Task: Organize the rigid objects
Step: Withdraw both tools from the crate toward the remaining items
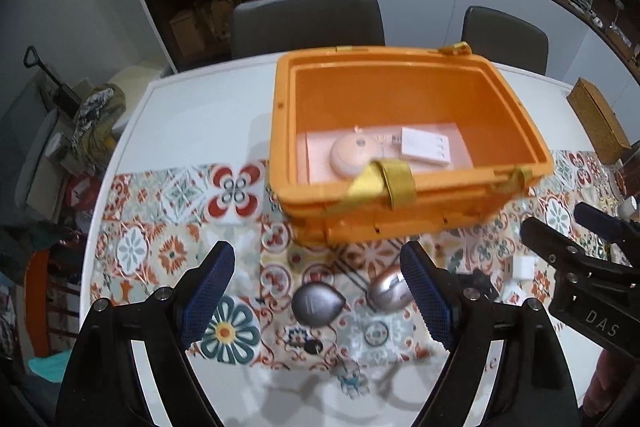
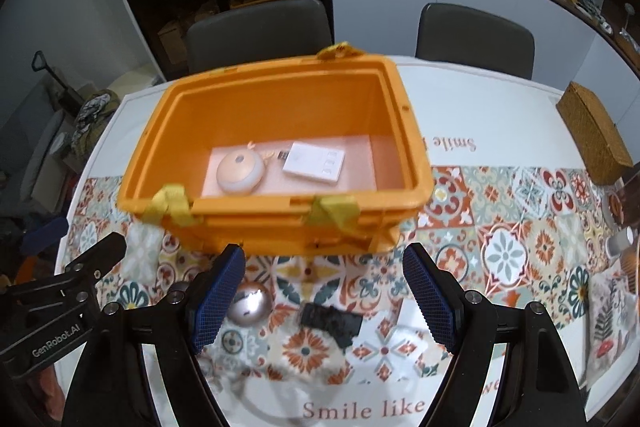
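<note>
While both hand-held grippers hung empty, left (image 1: 318,291) and right (image 2: 324,291) with jaws apart, the orange bin (image 2: 280,227) already held two items. Grey teardrop piece (image 1: 318,305) and black block (image 2: 330,321) lay loose on the surface (image 1: 208,115); I judged a centred, square pinch best.

The orange crate (image 1: 404,147) stands open-topped on the desk (image 1: 200,115), so the way in from above is free; only a round pink gadget (image 1: 354,157) and a white flat box (image 1: 426,147) lie on its floor, with bare floor behind them. Yellow straps (image 1: 384,183) droop over the near rim. In front of the crate, two silvery ovals (image 1: 318,305), a black block (image 2: 330,321) and a small white cube (image 1: 520,265) clutter the patterned cloth (image 1: 136,251). The desk left of the crate is bare.
</note>
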`<act>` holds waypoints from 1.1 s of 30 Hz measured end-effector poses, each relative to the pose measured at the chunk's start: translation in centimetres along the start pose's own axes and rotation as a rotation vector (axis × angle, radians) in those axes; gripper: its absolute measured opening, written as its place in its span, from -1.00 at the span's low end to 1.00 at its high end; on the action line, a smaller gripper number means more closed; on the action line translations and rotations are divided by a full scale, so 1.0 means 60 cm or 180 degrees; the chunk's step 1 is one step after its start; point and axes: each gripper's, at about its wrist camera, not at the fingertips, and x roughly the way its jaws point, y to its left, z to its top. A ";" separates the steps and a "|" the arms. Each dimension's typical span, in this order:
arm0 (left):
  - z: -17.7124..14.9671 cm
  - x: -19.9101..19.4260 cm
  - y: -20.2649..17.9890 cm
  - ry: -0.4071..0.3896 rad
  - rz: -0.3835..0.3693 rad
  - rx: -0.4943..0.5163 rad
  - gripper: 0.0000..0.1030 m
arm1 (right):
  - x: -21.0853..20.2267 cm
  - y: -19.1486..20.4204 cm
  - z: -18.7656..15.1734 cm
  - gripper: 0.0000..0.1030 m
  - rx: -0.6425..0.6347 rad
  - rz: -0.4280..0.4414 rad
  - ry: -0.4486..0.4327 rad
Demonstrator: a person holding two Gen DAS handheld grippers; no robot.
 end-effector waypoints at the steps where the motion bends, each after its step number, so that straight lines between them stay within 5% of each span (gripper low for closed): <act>1: -0.006 -0.001 -0.001 0.0005 0.0006 -0.0008 0.66 | 0.000 0.000 -0.008 0.58 0.0000 0.0021 0.0016; 33: -0.176 0.079 -0.011 0.0561 -0.0269 -0.0262 0.64 | 0.051 -0.001 -0.163 0.58 -0.0069 -0.0027 0.0225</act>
